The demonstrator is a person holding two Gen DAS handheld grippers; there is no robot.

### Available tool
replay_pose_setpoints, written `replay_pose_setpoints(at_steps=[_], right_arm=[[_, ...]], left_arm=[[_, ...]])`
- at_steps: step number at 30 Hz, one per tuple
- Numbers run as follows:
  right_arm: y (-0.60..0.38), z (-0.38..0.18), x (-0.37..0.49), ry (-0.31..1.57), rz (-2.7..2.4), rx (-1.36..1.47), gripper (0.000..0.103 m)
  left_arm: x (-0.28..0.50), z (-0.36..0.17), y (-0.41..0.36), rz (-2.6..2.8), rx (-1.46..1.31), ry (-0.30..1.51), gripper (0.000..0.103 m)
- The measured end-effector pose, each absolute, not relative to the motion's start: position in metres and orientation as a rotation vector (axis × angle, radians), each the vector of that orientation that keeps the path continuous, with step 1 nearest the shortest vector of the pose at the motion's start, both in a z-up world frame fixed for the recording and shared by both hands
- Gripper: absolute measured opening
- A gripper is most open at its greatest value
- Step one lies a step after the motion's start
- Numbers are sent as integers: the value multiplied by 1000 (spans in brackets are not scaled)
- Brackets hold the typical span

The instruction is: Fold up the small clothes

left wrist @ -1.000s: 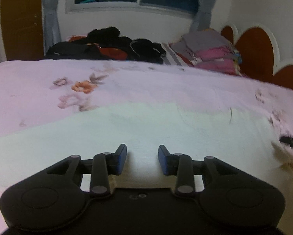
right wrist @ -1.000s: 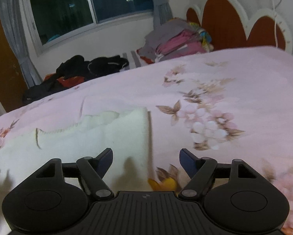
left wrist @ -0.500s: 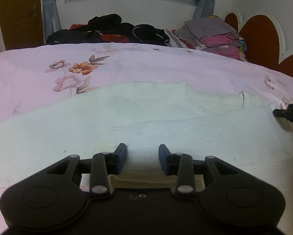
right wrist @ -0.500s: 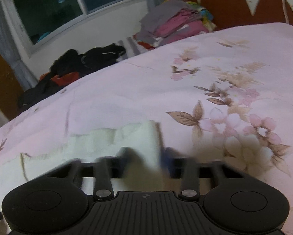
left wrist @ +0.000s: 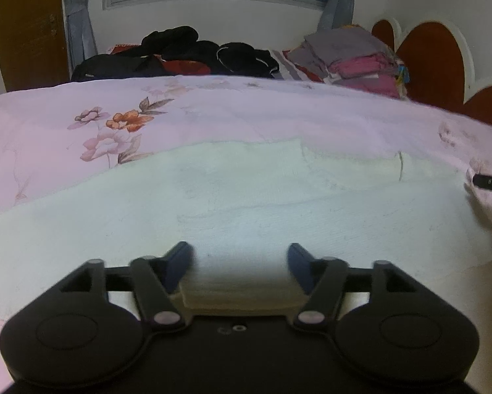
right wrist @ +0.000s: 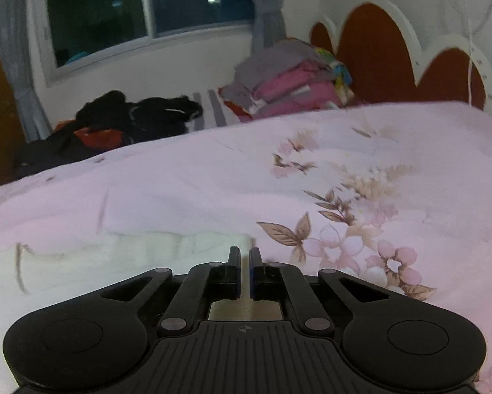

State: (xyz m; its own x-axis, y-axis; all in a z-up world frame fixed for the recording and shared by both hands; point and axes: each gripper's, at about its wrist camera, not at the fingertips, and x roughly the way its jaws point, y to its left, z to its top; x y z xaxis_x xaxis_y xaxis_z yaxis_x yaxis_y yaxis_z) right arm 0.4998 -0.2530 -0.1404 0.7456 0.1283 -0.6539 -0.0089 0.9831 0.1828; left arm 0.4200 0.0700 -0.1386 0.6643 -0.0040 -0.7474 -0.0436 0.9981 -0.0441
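A cream knitted garment (left wrist: 246, 203) lies spread flat on the pink floral bedspread (left wrist: 48, 131). In the left wrist view my left gripper (left wrist: 239, 259) is open, its fingers wide apart over the garment's near edge, where a folded layer sits between them. In the right wrist view the garment (right wrist: 114, 262) lies at the lower left, and my right gripper (right wrist: 244, 256) is shut on its right edge. The tip of the right gripper also shows at the far right of the left wrist view (left wrist: 490, 180).
A heap of dark clothes (left wrist: 180, 55) and a stack of folded grey and pink clothes (left wrist: 354, 55) lie at the far side of the bed. The red and white headboard (right wrist: 393, 49) stands at the right. A window is behind.
My left gripper has opened wider over the garment's near edge. My right gripper has closed from wide open onto the garment's right edge.
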Motion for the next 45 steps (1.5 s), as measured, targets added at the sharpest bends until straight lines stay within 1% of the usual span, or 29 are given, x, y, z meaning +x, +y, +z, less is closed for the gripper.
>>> replay_pose_setpoints(at_steps=[2, 11, 12, 14, 15, 16, 17, 18, 21, 25, 32, 35, 38, 42, 43, 44, 45], right_arm=[[-243, -140, 494, 739, 124, 161, 2], [-182, -155, 468, 791, 261, 51, 2], [-180, -156, 468, 789, 257, 45, 4], [-177, -157, 469, 800, 263, 44, 12], [-176, -157, 469, 803, 267, 34, 23], [-174, -157, 469, 807, 272, 23, 46], [-172, -158, 469, 819, 278, 9, 66], [-170, -161, 470, 840, 278, -6, 103], [-163, -170, 463, 846, 275, -47, 103], [-166, -175, 470, 872, 256, 7, 103], [-167, -168, 460, 883, 246, 21, 103], [-158, -157, 443, 842, 212, 59, 103], [-129, -142, 429, 769, 273, -11, 103], [-96, -129, 421, 709, 332, -13, 103], [-89, -127, 421, 708, 342, -3, 101], [-82, -125, 422, 709, 352, 3, 93], [-74, -125, 424, 721, 368, 7, 80]], left_arm=[[419, -143, 68, 31, -43, 847, 66], [402, -127, 73, 26, -89, 848, 66], [399, -125, 74, 25, -93, 847, 66], [392, -122, 75, 27, -94, 843, 66], [388, -120, 76, 29, -94, 842, 66], [385, -119, 77, 29, -93, 840, 66], [382, -117, 79, 31, -94, 840, 66], [379, -115, 80, 33, -97, 840, 66], [370, -110, 85, 42, -102, 834, 66], [357, -103, 96, 65, -118, 831, 66], [331, -99, 129, 136, -195, 842, 66], [319, -100, 153, 188, -240, 847, 66], [309, -100, 177, 248, -270, 849, 66], [295, -97, 211, 302, -310, 832, 66], [292, -97, 219, 312, -328, 828, 66], [289, -97, 229, 323, -349, 826, 66], [285, -98, 239, 337, -372, 824, 66]])
